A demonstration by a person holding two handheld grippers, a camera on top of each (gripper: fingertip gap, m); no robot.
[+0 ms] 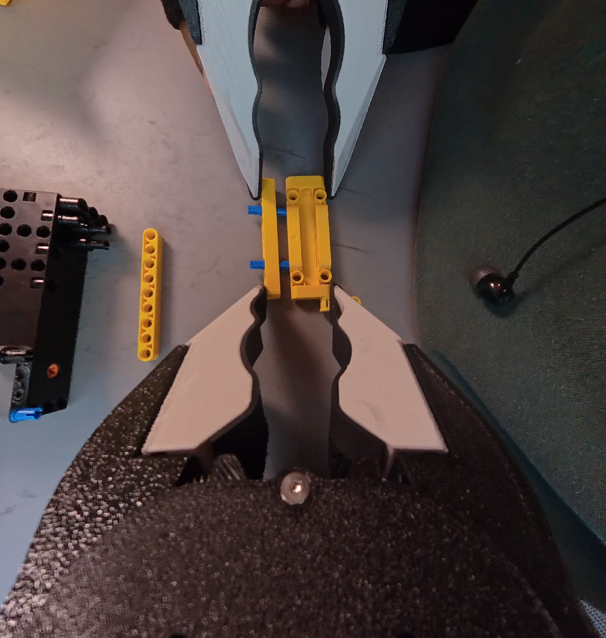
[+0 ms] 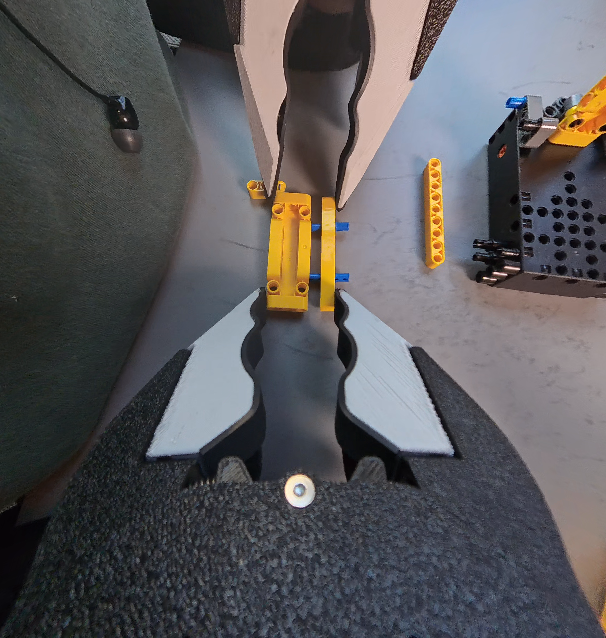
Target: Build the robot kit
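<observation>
A yellow panel (image 1: 308, 238) and a thin yellow beam (image 1: 271, 241) lie side by side, joined by two blue pins (image 1: 256, 210) with a small gap between them. My left gripper (image 1: 298, 290) is closed around the near end of this pair, one fingertip on the beam and one on the panel. My right gripper (image 1: 294, 195) faces it and clamps the far end the same way. The right wrist view shows the same from the other side: the right gripper (image 2: 299, 293), the left gripper (image 2: 305, 203), the panel (image 2: 289, 252) and the beam (image 2: 328, 255).
A loose yellow beam (image 1: 150, 293) lies on the grey table (image 1: 104, 121) beside a black perforated block (image 1: 21, 262) with pins. A small yellow connector (image 2: 256, 189) lies by the left gripper's fingertip. A black earbud (image 1: 491, 284) on a cable lies on green fabric (image 1: 536, 172). Tip to tip, the grippers are about 6 cm apart. From either gripper's tips it is about 11 cm to the black perforated block (image 1: 21, 262). Look for it in the right wrist view (image 2: 540, 215) too.
</observation>
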